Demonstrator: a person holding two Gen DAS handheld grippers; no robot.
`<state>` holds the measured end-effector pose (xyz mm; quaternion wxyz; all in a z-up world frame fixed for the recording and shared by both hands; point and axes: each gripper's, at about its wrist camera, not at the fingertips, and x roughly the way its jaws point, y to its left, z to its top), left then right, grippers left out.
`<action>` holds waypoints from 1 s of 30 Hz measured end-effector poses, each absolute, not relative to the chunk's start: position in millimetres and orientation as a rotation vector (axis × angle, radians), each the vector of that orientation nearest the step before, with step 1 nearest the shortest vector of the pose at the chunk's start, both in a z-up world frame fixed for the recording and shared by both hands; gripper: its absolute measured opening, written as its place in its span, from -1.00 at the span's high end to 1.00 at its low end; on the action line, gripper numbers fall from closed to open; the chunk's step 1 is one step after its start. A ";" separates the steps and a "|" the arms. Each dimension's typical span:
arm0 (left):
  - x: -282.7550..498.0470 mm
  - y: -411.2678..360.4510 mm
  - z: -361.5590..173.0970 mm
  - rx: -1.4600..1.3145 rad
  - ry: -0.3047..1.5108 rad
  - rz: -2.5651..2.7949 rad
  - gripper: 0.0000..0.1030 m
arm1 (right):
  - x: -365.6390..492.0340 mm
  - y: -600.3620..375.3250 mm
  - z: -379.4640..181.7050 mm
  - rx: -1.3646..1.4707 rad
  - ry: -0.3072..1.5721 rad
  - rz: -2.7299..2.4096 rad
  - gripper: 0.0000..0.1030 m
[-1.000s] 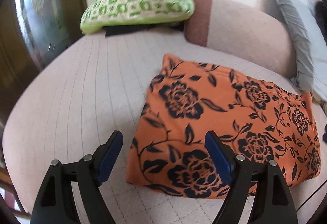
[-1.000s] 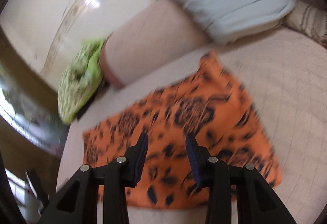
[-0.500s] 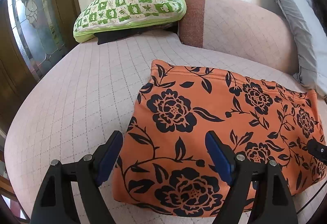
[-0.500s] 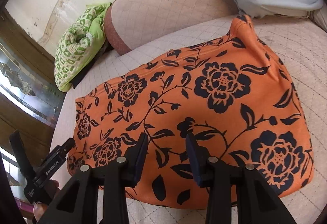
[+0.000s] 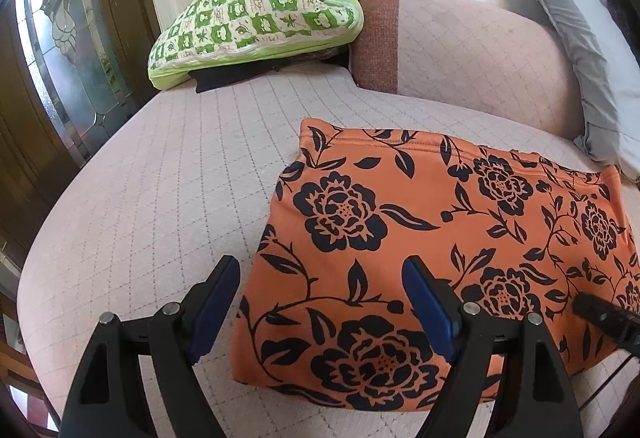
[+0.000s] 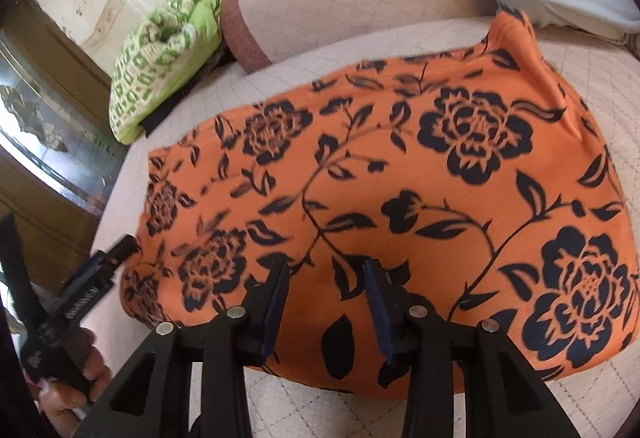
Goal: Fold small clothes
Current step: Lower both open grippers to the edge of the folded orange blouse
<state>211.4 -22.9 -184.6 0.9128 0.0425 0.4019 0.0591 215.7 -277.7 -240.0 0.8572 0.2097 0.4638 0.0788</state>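
Pre-grasp: left gripper (image 5: 320,302) and right gripper (image 6: 326,290) fingers spread, empty, over orange garment (image 5: 420,238) near edge; next, pinch it.

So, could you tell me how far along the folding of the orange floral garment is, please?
Done: the orange floral garment lies spread on the quilted cushion, a neat rectangle, possibly already folded. In hand: nothing is gripped; the left gripper hangs open over its near left corner, and the right gripper hangs over the near edge, jaws apart. Left: grasping an edge and folding.
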 end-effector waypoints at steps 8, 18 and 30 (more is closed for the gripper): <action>195.8 -16.1 -179.9 0.083 0.818 0.132 -0.64 | 203.1 -276.8 -238.1 0.454 0.944 0.169 0.06; 174.9 -5.2 -177.8 0.078 0.807 0.147 -0.64 | 170.0 -285.4 -216.8 0.484 0.839 0.166 -0.13; 161.1 -8.8 -180.1 0.069 0.819 0.132 -0.64 | 144.8 -279.3 -212.8 0.462 0.815 0.205 -0.13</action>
